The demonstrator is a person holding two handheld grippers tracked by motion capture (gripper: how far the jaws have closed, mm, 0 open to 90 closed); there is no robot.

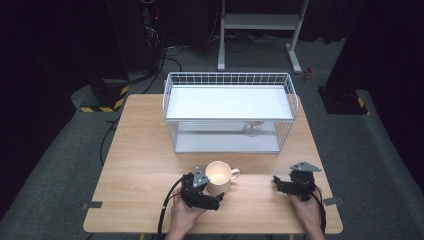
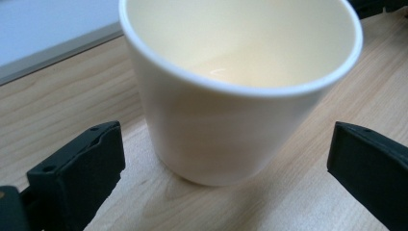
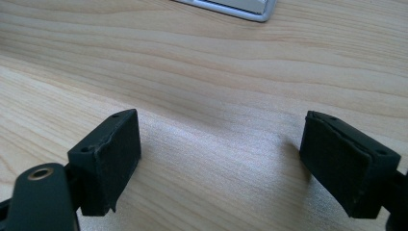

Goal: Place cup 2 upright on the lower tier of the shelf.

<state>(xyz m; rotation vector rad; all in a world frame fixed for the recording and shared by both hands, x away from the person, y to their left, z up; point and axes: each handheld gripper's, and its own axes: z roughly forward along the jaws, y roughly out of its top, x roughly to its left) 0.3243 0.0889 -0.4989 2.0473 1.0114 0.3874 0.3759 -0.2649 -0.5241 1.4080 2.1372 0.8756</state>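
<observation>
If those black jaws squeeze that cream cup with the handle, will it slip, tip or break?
The cream glazed mug looks hard and stiff, so it should not give. Its glossy wall may be slippery against the open left gripper. It narrows toward its base, so a sideways push could tip it; it is probably breakable if dropped on the wooden table.

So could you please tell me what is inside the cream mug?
The mug looks empty: bare glossy inner wall and part of the bottom show. The near rim hides the rest of the bottom.
</observation>
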